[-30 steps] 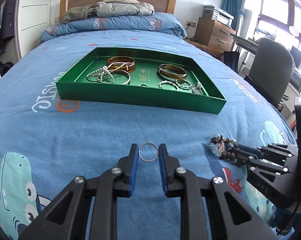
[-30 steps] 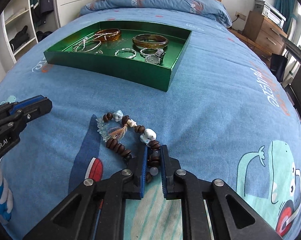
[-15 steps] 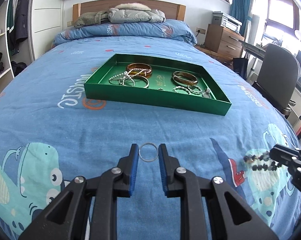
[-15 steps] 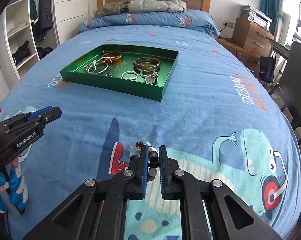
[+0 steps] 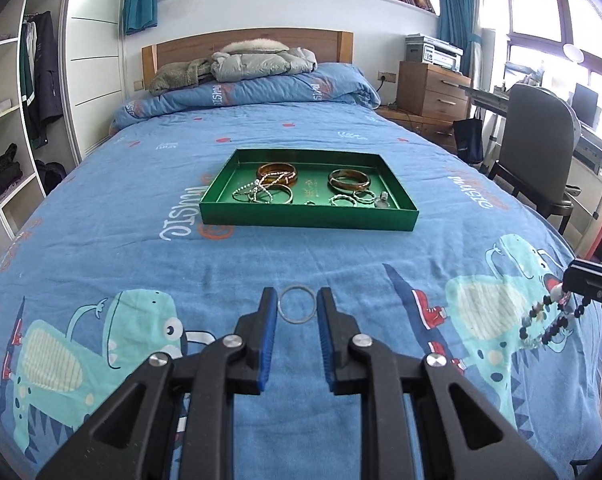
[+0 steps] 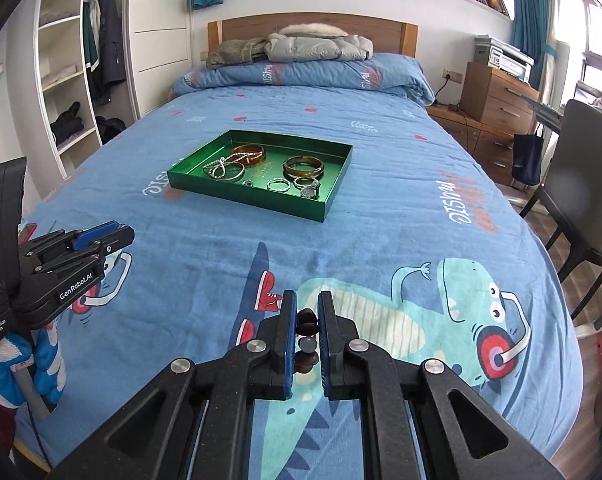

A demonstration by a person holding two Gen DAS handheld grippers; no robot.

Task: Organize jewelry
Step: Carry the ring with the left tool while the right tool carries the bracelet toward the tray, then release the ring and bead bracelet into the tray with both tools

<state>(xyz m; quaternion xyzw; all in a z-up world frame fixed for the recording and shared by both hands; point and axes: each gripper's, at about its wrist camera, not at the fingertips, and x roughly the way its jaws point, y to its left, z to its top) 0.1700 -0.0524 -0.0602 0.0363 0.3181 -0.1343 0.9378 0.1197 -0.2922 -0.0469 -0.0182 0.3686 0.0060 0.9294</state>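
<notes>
Bedroom, blue bed (image 5: 101,208); green tray (image 5: 301,222) with bangles far ahead. Left gripper (image 5: 297,310) fingers clamp thin ring (image 5: 297,309); right gripper (image 6: 307,322) fingers grip bead bracelet (image 6: 306,336), both lifted. Step: carry. Next: reach over tray, release inside.

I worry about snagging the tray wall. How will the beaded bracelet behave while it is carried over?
Probably floppy: in the left wrist view the beaded bracelet droops in a loose loop below the right gripper. It may swing and catch the green tray unless lifted high. The round beads could slip between the jaws.
</notes>
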